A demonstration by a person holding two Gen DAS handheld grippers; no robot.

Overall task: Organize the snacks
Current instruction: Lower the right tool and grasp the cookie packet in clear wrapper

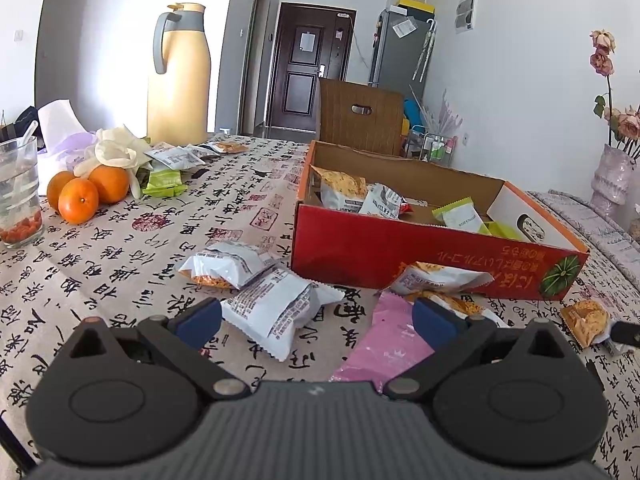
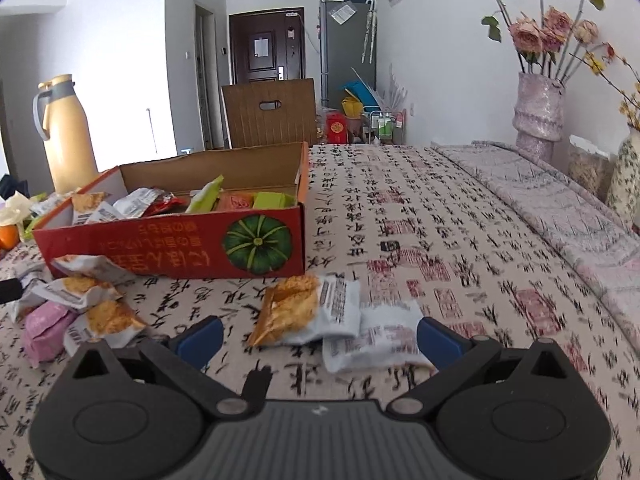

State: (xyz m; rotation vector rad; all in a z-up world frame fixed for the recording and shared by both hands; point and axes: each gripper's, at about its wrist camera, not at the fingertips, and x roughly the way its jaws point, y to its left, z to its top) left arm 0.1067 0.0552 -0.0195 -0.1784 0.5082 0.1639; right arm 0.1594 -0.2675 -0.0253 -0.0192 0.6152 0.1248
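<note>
In the left wrist view, the left gripper (image 1: 316, 320) is held low over the table (image 1: 120, 264), aimed toward the red box (image 1: 400, 252), with its jaws spread wide and nothing held between them. A white packet (image 1: 280, 312) is seen between the blue pads, nearer the left one, its long axis running from near right to far left. A second white packet (image 1: 228, 264) lies just beyond it. A pink packet (image 1: 384, 344) is partly covered by the right pad, and an orange-printed packet (image 1: 436, 276) leans against the box front. Several packets are seen inside the box. Only this view shows the three oranges (image 1: 86, 192), the glass (image 1: 20, 200) and the green packet (image 1: 164, 182) at far left near the flask (image 1: 180, 80).

In the right wrist view, the right gripper (image 2: 320, 340) is likewise held low and level, jaws wide apart and empty. Between the pads an orange packet (image 2: 304, 308) lies with its long axis across the view, touching a blurred white packet (image 2: 376, 340) at its right. The box is seen ahead to the left, its pumpkin picture (image 2: 258, 244) facing the camera. Only here are the vase (image 2: 538, 112) of dried roses and the bare right half of the table seen in full. A heap of packets (image 2: 80, 300) lies at left before the box.
</note>
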